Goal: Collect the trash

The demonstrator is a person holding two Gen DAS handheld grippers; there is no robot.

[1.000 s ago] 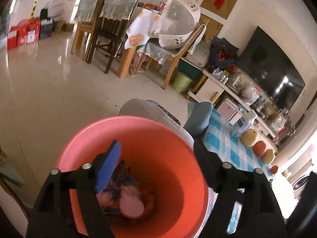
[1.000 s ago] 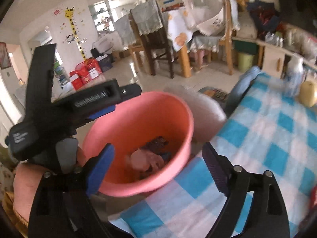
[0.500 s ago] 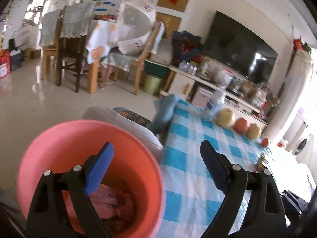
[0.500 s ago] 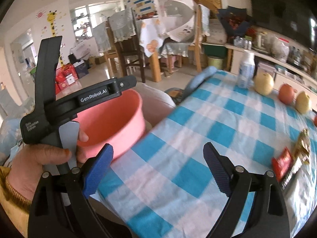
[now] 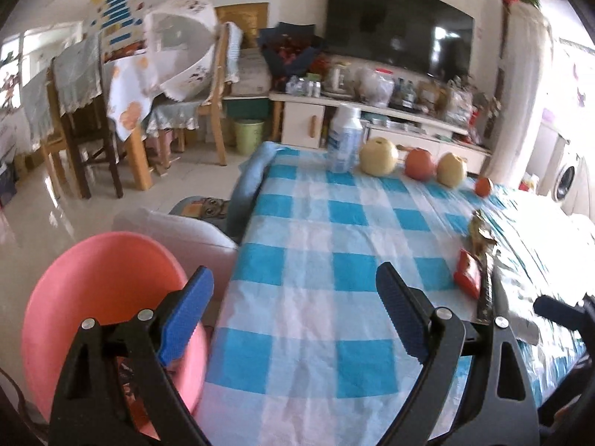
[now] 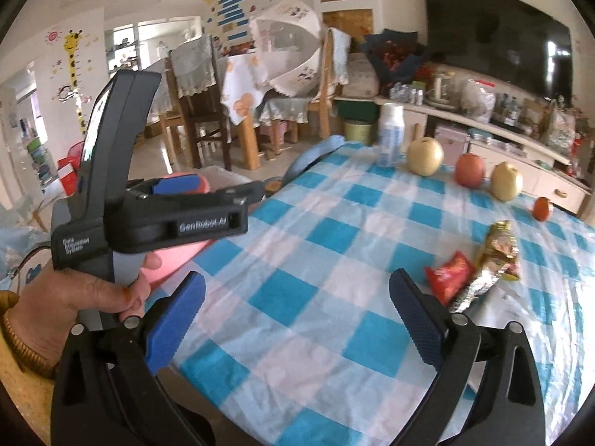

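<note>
A pink bucket [image 5: 100,290] with trash inside stands off the table's left edge, under my left finger. A red snack wrapper [image 6: 448,277] and a gold wrapper [image 6: 496,251] lie on the blue checked tablecloth [image 6: 334,271], right of centre; they also show in the left wrist view, the red one [image 5: 469,273] and the gold one [image 5: 481,232]. My left gripper [image 5: 293,316] is open and empty over the table's near left edge. My right gripper [image 6: 297,319] is open and empty, just left of the wrappers. The left gripper body [image 6: 148,219] shows at the right view's left.
A white bottle [image 6: 390,135], two yellow pears [image 6: 424,156], a red apple [image 6: 470,170] and a small orange [image 6: 542,208] line the table's far edge. A white cushion [image 5: 174,226] and blue cloth [image 5: 249,182] sit beside the table. Dining chairs [image 5: 89,126] stand behind.
Both grippers have swung right, away from the pink bucket and over the table. The wrappers have come into view. Both stay open.
</note>
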